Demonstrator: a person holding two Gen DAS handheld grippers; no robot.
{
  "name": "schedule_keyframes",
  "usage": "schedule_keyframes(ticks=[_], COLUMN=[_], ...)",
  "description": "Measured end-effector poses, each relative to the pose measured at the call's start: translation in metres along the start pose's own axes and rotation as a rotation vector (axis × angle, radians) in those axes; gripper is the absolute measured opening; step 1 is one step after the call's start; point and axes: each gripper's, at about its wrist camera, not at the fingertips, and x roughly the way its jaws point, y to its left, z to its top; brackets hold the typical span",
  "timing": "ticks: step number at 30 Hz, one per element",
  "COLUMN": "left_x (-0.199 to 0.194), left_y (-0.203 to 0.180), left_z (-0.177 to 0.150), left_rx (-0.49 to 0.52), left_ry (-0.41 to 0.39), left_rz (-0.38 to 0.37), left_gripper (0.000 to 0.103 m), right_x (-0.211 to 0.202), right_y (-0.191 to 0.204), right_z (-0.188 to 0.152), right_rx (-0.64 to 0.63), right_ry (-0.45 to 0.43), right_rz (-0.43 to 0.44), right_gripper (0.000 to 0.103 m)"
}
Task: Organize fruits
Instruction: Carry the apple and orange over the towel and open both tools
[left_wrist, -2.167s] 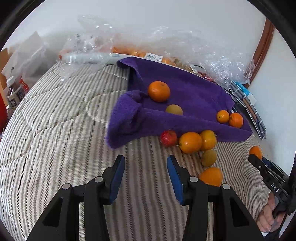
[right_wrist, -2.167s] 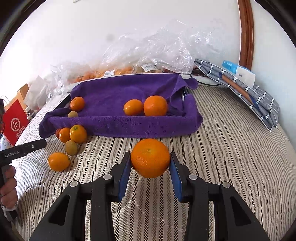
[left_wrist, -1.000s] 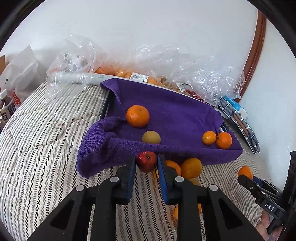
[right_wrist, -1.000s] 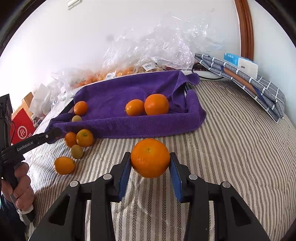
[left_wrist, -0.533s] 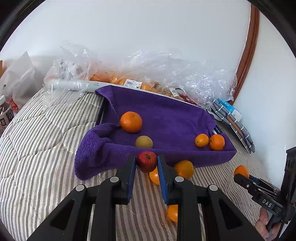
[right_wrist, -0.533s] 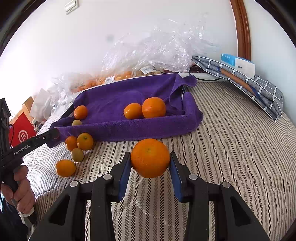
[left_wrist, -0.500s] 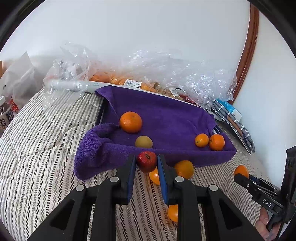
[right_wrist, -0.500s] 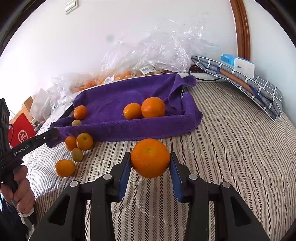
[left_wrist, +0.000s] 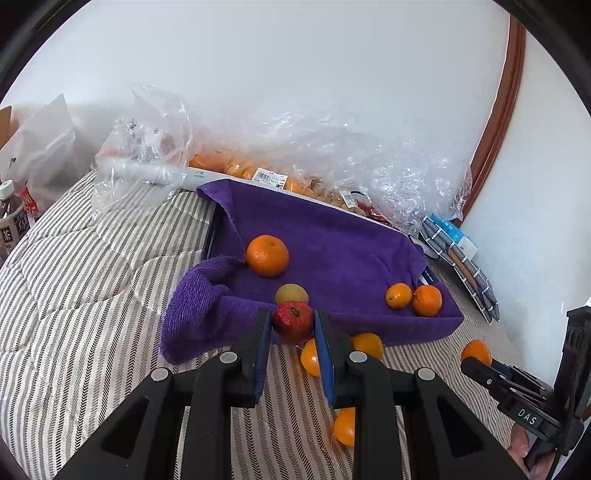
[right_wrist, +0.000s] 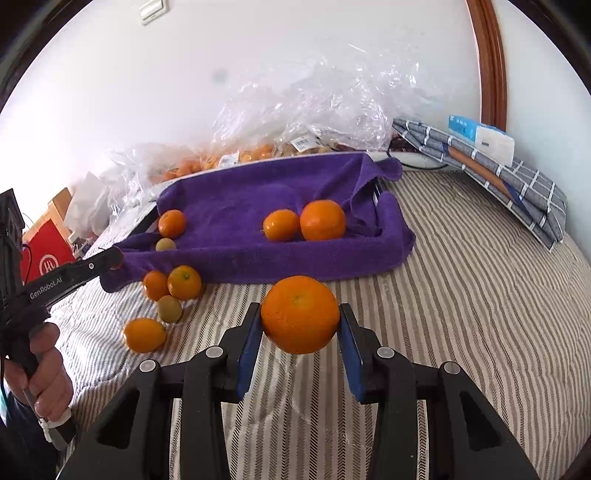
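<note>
Only the left wrist view shows the left tongs (left_wrist: 292, 323) clamped on a small red fruit (left_wrist: 293, 320), held over the near edge of the purple towel (left_wrist: 332, 240) that lines a tray on the striped bed (left_wrist: 92, 266). From the right wrist view that fruit is hidden behind the left tool's tip, yet the person's hand (right_wrist: 48, 373) on its handle appears. The right tongs (right_wrist: 300, 325) grip a large orange (right_wrist: 300, 314) above the bedcover, just short of the towel. Four fruits (right_wrist: 168, 295) lie loose on the bed beside the towel's left corner.
</note>
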Motion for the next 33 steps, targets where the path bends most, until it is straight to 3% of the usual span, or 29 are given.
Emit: schedule_keyframes(ticks=[11,19,27,33], left_x=[-0.005,-0.001,0.039,0.053], left_y=[0.003,0.004,0.01,0.019], left_z=[0.009,0.044,0.056,0.047], left_rx=[0.003,0.031,0.021,0.008], left_ry=[-0.037,-0.048,0.007,0.058], left_rz=[0.046,0.081,0.092,0.081], left_gripper=[0.023,0.023,0.023,0.023], right_x=[-0.005,0.011,0.05,0.084], right_y=[0.009,0.007,-0.006,-0.017], right_z=[0.05,0.084,0.108,0.103], right_rx=[-0.042,-0.074,-0.059,-0.029], right_ry=[-0.103,-0.148,-0.133,-0.084], right_rz=[0.028,0.041,0.04,0.034], right_gripper=[0.04,0.04,0.04,0.04])
